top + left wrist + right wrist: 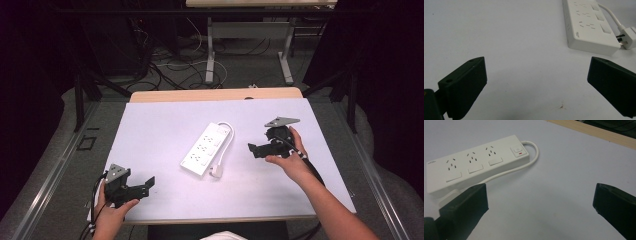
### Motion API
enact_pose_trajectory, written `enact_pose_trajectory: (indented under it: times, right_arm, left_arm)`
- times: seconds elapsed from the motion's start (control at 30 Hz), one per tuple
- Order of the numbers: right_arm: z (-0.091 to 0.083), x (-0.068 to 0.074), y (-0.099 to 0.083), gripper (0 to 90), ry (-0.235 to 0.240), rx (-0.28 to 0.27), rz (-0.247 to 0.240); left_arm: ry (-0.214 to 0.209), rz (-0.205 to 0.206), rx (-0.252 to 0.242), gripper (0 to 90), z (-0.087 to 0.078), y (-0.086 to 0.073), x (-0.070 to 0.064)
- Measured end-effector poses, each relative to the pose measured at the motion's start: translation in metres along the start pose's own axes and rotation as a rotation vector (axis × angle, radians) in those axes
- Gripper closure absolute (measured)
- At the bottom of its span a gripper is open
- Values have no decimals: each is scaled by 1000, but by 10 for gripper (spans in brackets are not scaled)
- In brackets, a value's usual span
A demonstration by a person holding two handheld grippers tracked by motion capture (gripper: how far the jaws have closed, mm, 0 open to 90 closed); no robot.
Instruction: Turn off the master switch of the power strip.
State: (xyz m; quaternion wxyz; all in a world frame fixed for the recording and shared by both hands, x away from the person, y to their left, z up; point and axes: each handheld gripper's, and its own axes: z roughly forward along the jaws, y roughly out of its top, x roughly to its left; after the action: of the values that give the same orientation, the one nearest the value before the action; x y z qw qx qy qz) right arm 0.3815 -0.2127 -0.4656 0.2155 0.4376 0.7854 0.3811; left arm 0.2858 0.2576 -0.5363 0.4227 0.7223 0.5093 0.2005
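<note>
In the high view, a white power strip (205,148) lay near the middle of the bench (150,125), which was covered with a white sheet. The strip was placed diagonally, with its far end toward the far right corner. Its white cable (227,137) made a loop beside its right side, and the plug (217,171) rested at the near end of the strip. The left gripper (145,186) was near the near left corner of the bench, held by the left hand (112,212). The right gripper (256,149) was to the right of the strip, held by the right hand (292,160), and pointed toward the strip without touching it.

In the left gripper view, the two black jaws stood wide apart with nothing between them. The power strip (589,27) was seen at the upper right, and the plug (628,37) was just beside its end.

In the right gripper view, the jaws were also wide apart and empty. The power strip (474,162) lay at the upper left, showing three sockets and a switch (518,151) with a red mark. The cable (534,155) curved out from the switch end and ran back along the strip.
</note>
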Motion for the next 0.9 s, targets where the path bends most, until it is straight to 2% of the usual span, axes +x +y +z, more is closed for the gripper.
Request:
enact_pose_trajectory:
  times: [0.17,0.33,0.43,0.6,0.67,0.9]
  right_arm:
    - [-10,-6,-11,0,-10,-10,15]
    - [-20,-15,-21,0,-28,-22,43]
    - [-24,-21,-27,0,-22,-32,70]
    - [-32,-29,-36,0,-52,-53,88]
    - [-36,-31,-41,0,-52,-52,109]
    - [-41,-41,-58,0,-77,-74,137]
  left_arm:
    - [0,-2,-1,28,0,0,0]
    - [1,-3,-1,28,0,0,0]
    - [1,-2,-2,28,0,0,-1]
    - [2,-1,-2,28,0,0,0]
    - [1,-1,-2,28,0,0,-1]
    - [2,-1,-3,28,0,0,-1]
